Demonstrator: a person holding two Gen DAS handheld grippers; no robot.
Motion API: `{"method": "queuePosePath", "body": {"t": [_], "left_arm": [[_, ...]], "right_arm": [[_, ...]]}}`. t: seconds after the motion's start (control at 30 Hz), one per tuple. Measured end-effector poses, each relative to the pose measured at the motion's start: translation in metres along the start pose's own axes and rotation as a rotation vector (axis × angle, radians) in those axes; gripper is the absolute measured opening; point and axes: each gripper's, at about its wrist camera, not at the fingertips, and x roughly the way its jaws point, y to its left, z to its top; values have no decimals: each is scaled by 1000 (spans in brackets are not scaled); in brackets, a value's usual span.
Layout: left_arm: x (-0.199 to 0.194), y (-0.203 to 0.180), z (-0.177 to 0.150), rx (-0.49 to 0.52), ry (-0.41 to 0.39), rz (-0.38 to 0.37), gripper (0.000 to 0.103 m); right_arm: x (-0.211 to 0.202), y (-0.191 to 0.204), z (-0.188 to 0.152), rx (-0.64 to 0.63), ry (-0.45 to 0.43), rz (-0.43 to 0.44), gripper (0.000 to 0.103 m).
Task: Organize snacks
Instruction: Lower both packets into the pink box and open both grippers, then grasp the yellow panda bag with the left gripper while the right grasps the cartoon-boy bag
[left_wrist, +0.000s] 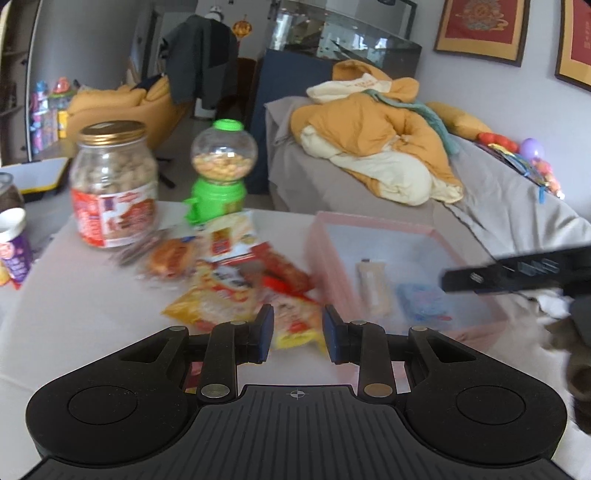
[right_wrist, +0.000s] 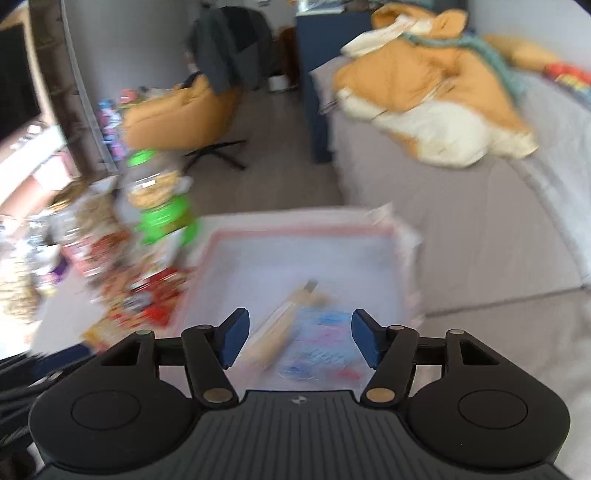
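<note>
A pile of snack packets (left_wrist: 236, 280) lies on the white table, left of a pink tray (left_wrist: 373, 221). The tray holds a tan bar (left_wrist: 375, 288) and a blue packet (left_wrist: 424, 301). My left gripper (left_wrist: 298, 334) is open and empty, low over a yellow and red packet (left_wrist: 295, 321) at the pile's near edge. My right gripper (right_wrist: 299, 339) is open and empty above the tray (right_wrist: 303, 232), over the tan bar (right_wrist: 277, 332) and blue packet (right_wrist: 321, 347). The right gripper's finger also shows in the left wrist view (left_wrist: 517, 269). Both views are blurred.
A peanut jar (left_wrist: 114, 184) and a green candy dispenser (left_wrist: 221, 173) stand at the table's far side. A purple cup (left_wrist: 14, 243) stands at the left edge. A grey bed (left_wrist: 498, 206) with an orange quilt lies behind the tray.
</note>
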Motion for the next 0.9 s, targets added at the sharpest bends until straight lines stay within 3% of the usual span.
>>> {"method": "queuePosePath", "body": {"t": [0.17, 0.3, 0.43, 0.57, 0.67, 0.9], "left_arm": [[-6, 30, -18, -50, 6, 74, 33], [-12, 53, -27, -125, -2, 89, 32], [-16, 61, -32, -130, -8, 83, 32], [-13, 65, -39, -115, 1, 85, 32], [-13, 74, -44, -151, -11, 88, 32], [-14, 93, -32, -213, -71, 73, 32]], "right_arm": [[-17, 26, -47, -46, -6, 92, 63], [8, 40, -65, -95, 73, 99, 64], [32, 44, -68, -123, 95, 109, 64], [42, 46, -65, -104, 56, 138, 69], [55, 55, -64, -64, 23, 129, 77], [91, 87, -52, 64, 59, 152, 78]]}}
